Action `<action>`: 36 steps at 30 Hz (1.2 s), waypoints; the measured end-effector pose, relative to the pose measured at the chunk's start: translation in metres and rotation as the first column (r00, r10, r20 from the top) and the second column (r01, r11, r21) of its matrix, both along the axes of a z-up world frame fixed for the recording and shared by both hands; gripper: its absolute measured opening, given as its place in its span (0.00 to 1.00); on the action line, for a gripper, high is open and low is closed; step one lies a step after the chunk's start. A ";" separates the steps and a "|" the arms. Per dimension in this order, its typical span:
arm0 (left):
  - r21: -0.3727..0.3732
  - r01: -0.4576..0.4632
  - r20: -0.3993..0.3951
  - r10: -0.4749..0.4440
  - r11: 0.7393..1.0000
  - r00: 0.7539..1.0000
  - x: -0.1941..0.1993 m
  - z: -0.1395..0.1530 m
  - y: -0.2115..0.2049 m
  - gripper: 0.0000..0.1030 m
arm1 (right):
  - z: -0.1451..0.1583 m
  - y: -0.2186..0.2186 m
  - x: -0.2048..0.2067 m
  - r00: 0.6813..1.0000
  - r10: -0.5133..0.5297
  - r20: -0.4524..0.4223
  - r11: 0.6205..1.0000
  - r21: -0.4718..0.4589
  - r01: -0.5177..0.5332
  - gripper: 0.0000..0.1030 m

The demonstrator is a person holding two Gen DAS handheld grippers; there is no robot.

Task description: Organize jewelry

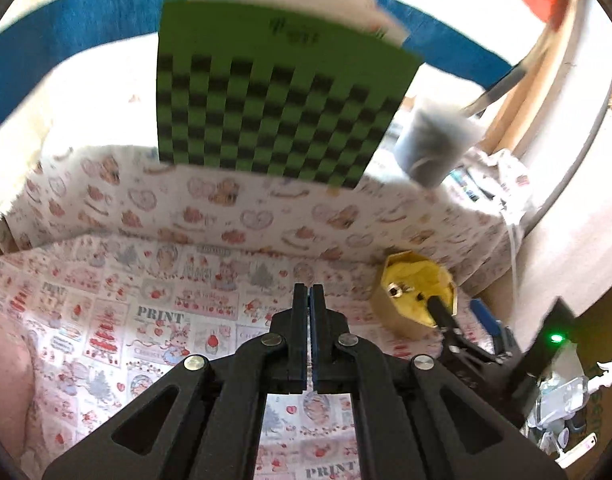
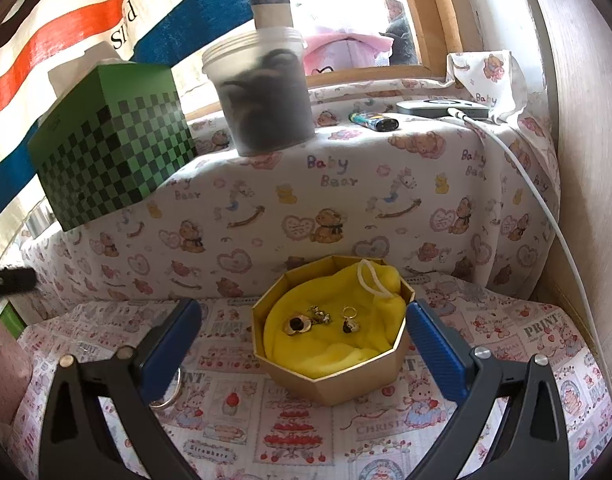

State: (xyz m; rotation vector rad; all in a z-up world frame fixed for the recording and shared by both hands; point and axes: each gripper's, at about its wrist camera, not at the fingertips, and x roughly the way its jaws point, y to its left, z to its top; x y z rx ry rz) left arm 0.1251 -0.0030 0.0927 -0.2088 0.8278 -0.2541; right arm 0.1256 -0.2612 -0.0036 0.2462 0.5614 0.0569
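I'm hovering left tongs (image 1: 309, 294) closed, empty; right tongs (image 2: 301, 334) gaping around box (image 2: 334, 376); three pieces in, ring (image 2: 170, 394) outstanding.

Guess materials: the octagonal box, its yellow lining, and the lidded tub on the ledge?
Octagonal box: probably rigid card with a matte gold paper finish; thin, flat, crisp-edged walls. Yellow lining: soft fabric, maybe fleece; it bunches and folds, with a cord loop. Tub: translucent frosted plastic; dark contents show through blurrily.

Earrings (image 2: 322, 319) on cloth (image 2: 338, 344) in box (image 2: 346, 380); tub (image 2: 261, 96) on ledge (image 2: 346, 184) behind.
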 end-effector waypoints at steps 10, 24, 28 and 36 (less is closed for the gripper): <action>0.012 -0.044 0.086 0.043 0.999 0.995 -0.032 0.000 0.019 0.00 | 0.004 0.005 -0.005 0.998 0.061 -0.011 0.997 0.046 -0.060 0.99; 0.054 -0.216 0.117 0.208 0.975 0.971 -0.015 -0.051 0.060 0.00 | -0.008 0.082 0.004 0.898 0.294 -0.327 0.956 0.081 -0.283 0.59; 0.056 -0.229 0.123 0.221 0.972 0.967 -0.014 -0.056 0.063 0.00 | -0.026 0.109 0.020 0.873 0.220 -0.436 0.971 0.010 -0.240 0.38; 0.039 -0.233 0.103 0.228 0.972 0.968 -0.011 -0.059 0.070 0.00 | -0.043 0.145 0.042 0.851 0.190 -0.489 0.959 -0.091 -0.267 0.08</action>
